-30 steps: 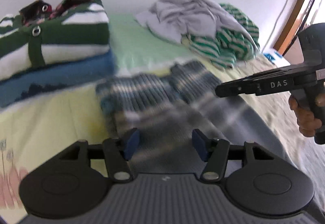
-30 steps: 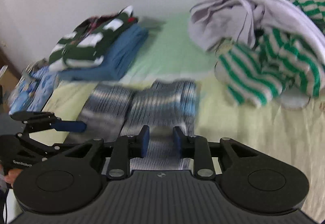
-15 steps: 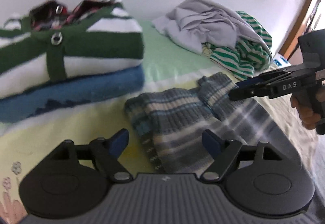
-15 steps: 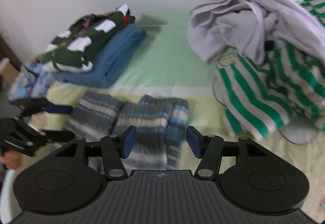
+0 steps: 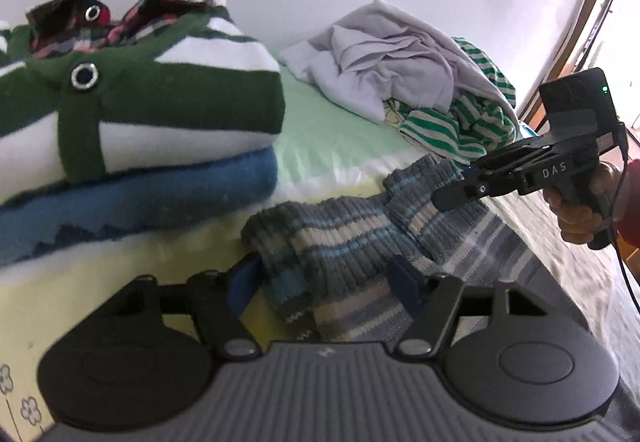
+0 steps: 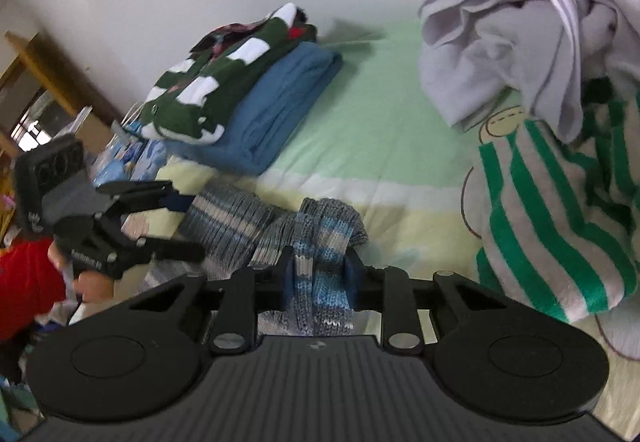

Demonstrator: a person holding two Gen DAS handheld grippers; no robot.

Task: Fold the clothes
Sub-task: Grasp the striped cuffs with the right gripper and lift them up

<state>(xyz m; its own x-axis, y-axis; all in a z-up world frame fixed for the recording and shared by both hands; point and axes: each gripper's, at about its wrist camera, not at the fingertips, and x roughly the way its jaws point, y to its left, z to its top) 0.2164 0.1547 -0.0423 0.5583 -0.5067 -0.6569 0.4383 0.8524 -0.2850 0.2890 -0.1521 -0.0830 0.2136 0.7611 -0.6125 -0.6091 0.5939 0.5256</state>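
A grey-and-blue striped knit sweater lies partly folded on the bed. My left gripper straddles its near left fold. Its jaws are closing, with the knit between them and the pads not clearly pressing. From the right wrist view this left gripper stands spread at the sweater's left edge. My right gripper is closing, and its pads pinch a bunched fold of the sweater. In the left wrist view the right gripper rests on the sweater's right fold.
A folded green-and-white garment sits on a folded blue one at the back left. A heap with a grey garment and a green-striped one lies at the back right. Pale green sheet lies between them.
Both grippers came in closer to the sweater. The right jaws spread wide half a second ago and now pinch a fold. The left jaws widened, then narrowed around the near fold.
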